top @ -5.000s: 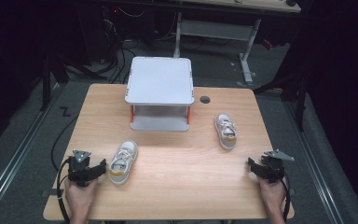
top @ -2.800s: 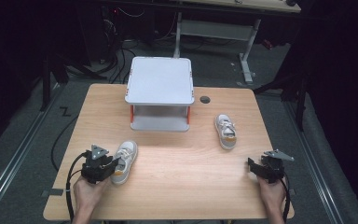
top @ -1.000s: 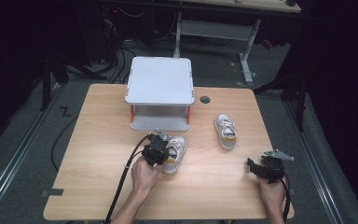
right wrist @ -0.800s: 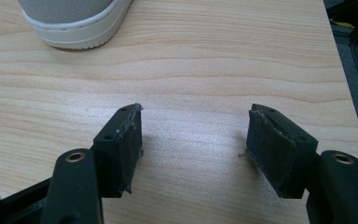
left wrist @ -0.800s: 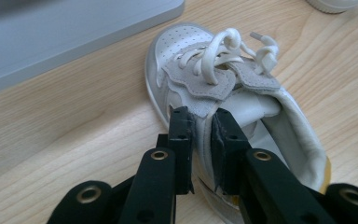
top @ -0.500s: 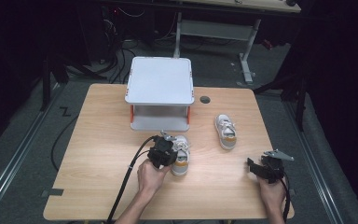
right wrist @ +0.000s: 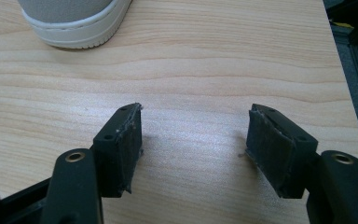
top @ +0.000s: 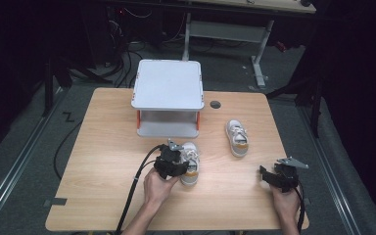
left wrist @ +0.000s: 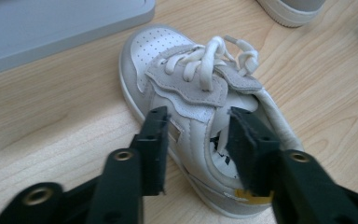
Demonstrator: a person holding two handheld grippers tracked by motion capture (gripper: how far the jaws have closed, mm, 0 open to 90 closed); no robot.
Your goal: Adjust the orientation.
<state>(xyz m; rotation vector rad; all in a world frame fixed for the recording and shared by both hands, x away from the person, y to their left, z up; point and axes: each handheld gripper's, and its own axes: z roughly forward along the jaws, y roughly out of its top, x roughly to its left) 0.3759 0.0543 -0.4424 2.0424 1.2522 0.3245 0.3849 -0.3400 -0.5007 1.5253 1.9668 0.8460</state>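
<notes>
Small white-and-grey lace-up sneaker [left wrist: 200,116] on wooden table [top: 103,171], just in front of white two-tier shelf stand [top: 168,98], toe toward stand; sole appears on wood, not lifted

Left gripper [left wrist: 196,135] clamped on sneaker's side wall, one jaw outside, one inside opening

Judgement: grasp made, placing on stand likely left

Second matching sneaker [top: 237,138] well apart to right, untouched

Right gripper [right wrist: 193,135] spread wide, grasping nothing, over bare wood near table's right front edge

A white two-tier stand [top: 168,98] sits at the table's [top: 93,161] far centre. A second shoe [top: 237,137] lies right of it. A dark grommet hole [top: 215,104] is near the stand.
</notes>
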